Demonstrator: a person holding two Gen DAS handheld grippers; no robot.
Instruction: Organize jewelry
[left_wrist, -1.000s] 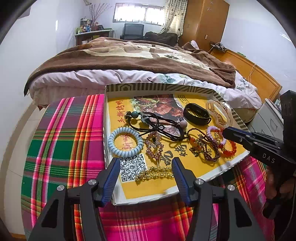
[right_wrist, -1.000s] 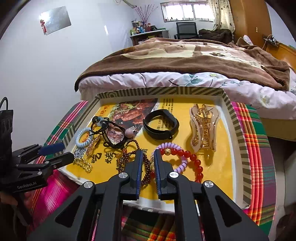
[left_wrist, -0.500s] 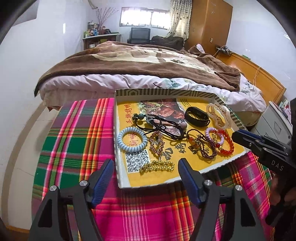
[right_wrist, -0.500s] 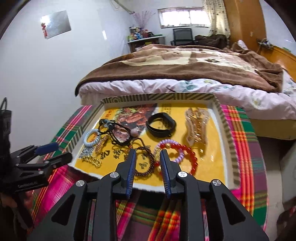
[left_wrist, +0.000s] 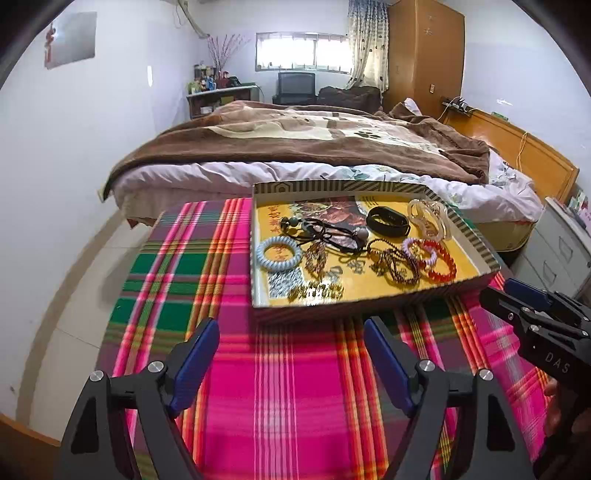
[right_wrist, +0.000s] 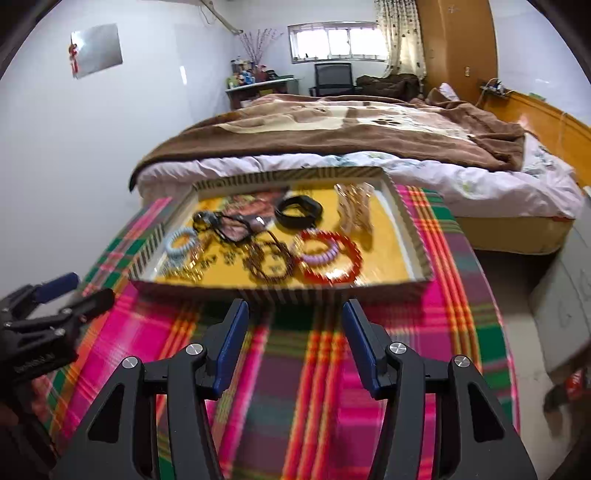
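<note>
A shallow yellow-bottomed box lid (left_wrist: 369, 308) (right_wrist: 280, 291) lies on the plaid cloth. In it lie a light-blue coil hair tie (left_wrist: 279, 254) (right_wrist: 181, 243), black cords (left_wrist: 325, 236), a black band (left_wrist: 388, 220) (right_wrist: 298, 212), a clear hair claw (left_wrist: 430, 219) (right_wrist: 356, 212), brown beads (left_wrist: 397, 264) (right_wrist: 269, 262), a lilac bracelet (left_wrist: 419, 251), a red bead bracelet (left_wrist: 439, 260) (right_wrist: 332, 258) and gold pieces (left_wrist: 316, 291). My left gripper (left_wrist: 291, 341) hovers over bare cloth in front of the lid, jaws opening, nothing between them. My right gripper (right_wrist: 293, 325) stands likewise, jaws opening, empty.
The plaid cloth (left_wrist: 288, 387) covers a small table with its edges left and right. A bed with a brown blanket (left_wrist: 314, 144) stands right behind the lid. A grey drawer cabinet (left_wrist: 554, 254) is at the right. A hand (left_wrist: 554, 406) holds the right gripper.
Both grippers have drawn back from over the lid to the cloth in front of it and risen a little. The right jaws went from nearly shut to wide; the left widened further.
</note>
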